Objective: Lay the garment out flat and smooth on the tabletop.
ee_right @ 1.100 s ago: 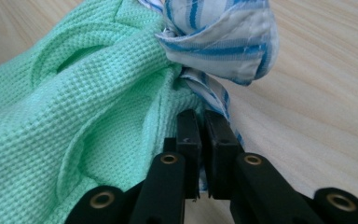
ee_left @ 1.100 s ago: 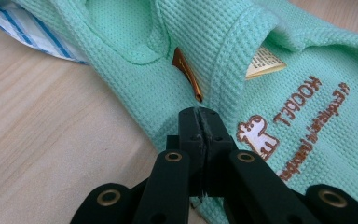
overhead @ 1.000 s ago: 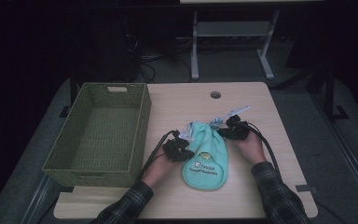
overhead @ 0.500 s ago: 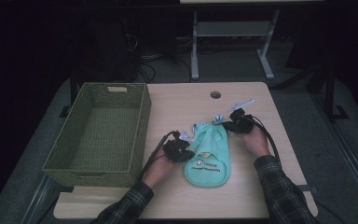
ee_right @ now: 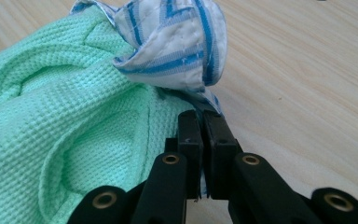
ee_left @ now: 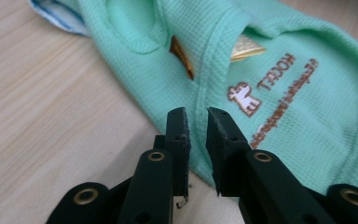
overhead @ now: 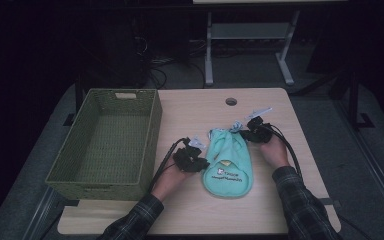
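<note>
A mint-green waffle cloth (overhead: pixel 227 167) with a brown printed logo lies flat on the wooden table (overhead: pixel 195 110). Its far end is bunched, with blue-striped white trim (ee_right: pixel 177 42) folded up. My right gripper (overhead: pixel 246 134) is at that far right corner; in the right gripper view its jaws (ee_right: pixel 203 116) are pressed together on the cloth's (ee_right: pixel 51 121) edge just under the trim. My left gripper (overhead: pixel 204 163) sits at the cloth's left edge. Its jaws (ee_left: pixel 196 114) stand a narrow gap apart over the cloth (ee_left: pixel 284 70), with nothing pinched between them.
A large green woven basket (overhead: pixel 152 130) stands on the left side of the table, its inside bare. A round cable hole (overhead: pixel 231 101) is in the tabletop near the far edge. Black cables trail from both grippers toward the person.
My right gripper has drawn the cloth's far corner a little away from the person and to the right, stretching the cloth longer. The left gripper has hardly moved.
</note>
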The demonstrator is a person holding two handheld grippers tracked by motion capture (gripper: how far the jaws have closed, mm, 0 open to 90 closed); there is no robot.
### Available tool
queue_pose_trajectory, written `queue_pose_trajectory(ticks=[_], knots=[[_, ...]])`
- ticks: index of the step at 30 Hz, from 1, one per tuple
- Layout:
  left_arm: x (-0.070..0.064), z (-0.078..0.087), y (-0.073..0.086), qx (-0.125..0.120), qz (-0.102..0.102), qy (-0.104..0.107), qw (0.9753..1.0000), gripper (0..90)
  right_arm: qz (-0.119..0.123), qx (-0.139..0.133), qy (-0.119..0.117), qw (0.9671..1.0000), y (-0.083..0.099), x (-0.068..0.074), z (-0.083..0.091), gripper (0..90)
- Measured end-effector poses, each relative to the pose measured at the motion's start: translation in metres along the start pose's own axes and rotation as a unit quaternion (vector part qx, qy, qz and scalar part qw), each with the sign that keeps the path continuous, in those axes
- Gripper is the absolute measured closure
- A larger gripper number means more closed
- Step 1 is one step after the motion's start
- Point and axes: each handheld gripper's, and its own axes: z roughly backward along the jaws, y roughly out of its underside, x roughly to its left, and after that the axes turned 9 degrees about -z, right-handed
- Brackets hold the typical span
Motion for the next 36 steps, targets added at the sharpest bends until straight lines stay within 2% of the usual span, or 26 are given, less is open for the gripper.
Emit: queue_pose_trajectory(ticks=[6,7,10,11,14,18,22,25,27,30,31,36], knots=[[-0.007,-0.007,-0.004,0.002,-0.012,0.010,0.9999,63.8,0.000,0.000,0.000,1.0000,0.000,0.000,0.000,86.5],[-0.009,-0.012,-0.005,0.015,-0.018,0.007,0.9997,64.8,0.001,0.001,0.000,1.0000,0.000,0.000,0.000,86.4],[-0.012,-0.015,-0.004,0.024,-0.019,-0.002,0.9995,83.6,0.001,0.000,0.000,1.0000,0.000,0.000,0.000,86.5],[-0.012,-0.012,-0.005,0.027,-0.026,-0.008,0.9993,86.5,0.002,0.000,0.000,1.0000,0.000,0.000,0.000,86.5],[-0.015,-0.004,-0.007,0.037,-0.042,-0.019,0.9983,88.0,-0.003,0.000,0.003,1.0000,0.000,-0.002,0.001,86.5],[-0.018,0.001,-0.004,0.035,-0.039,-0.020,0.9984,88.3,-0.010,-0.001,0.003,0.9999,0.000,-0.007,0.001,86.5],[-0.022,0.003,0.001,0.036,-0.041,-0.009,0.9984,87.2,-0.018,0.000,0.000,0.9998,0.001,-0.009,-0.002,86.0],[-0.022,-0.001,0.002,0.036,-0.038,-0.004,0.9986,79.2,-0.016,-0.002,0.006,0.9999,0.001,-0.006,-0.004,81.4],[-0.020,0.001,0.001,0.031,-0.036,-0.005,0.9989,76.3,-0.018,-0.005,0.004,0.9998,0.001,-0.004,0.001,77.5],[-0.016,0.005,-0.001,0.021,-0.030,-0.007,0.9993,76.5,-0.017,-0.015,0.000,0.9997,0.003,-0.005,0.009,76.6],[-0.012,0.006,-0.004,0.017,-0.026,-0.013,0.9994,76.6,-0.022,-0.023,-0.008,0.9995,0.006,-0.006,0.018,75.8],[-0.005,0.005,-0.011,0.008,-0.019,-0.021,0.9996,78.0,-0.028,-0.032,-0.024,0.9988,0.015,-0.005,0.032,78.9]])
